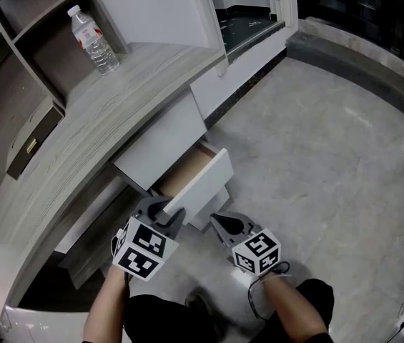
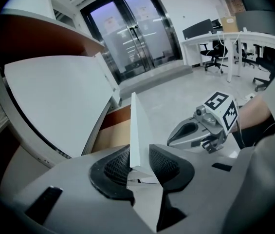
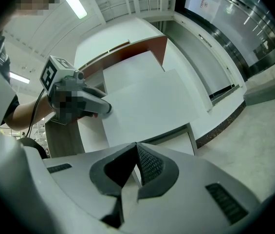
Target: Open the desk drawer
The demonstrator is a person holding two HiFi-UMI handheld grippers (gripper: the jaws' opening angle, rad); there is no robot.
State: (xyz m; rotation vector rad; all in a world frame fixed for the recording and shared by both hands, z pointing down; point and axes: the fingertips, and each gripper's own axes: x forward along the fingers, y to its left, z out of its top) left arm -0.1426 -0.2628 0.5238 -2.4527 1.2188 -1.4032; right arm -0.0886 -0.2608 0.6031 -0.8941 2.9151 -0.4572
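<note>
Between the pads of the left gripper (image 2: 139, 162) stands the white drawer front (image 2: 138, 130), seen edge-on, with both ribbed pads pressed against its 2 faces, so this gripper is clamped on the panel's top edge. From the head view, the drawer front sits pulled partly out from under the wood-grain desktop (image 1: 109, 120), and the brown inside (image 1: 186, 171) behind it shows just beyond the left gripper. To the right of that gripper, just beside the drawer front's lower corner, hangs the right gripper (image 1: 216, 220). Its jaws are closed together with nothing between them, and they point at the white panels below the desktop. Well beyond the left gripper, on the desktop, a clear water bottle (image 1: 94, 41) with a red label stands upright. Grey concrete floor (image 1: 316, 156) lies to the right of both grippers
</note>
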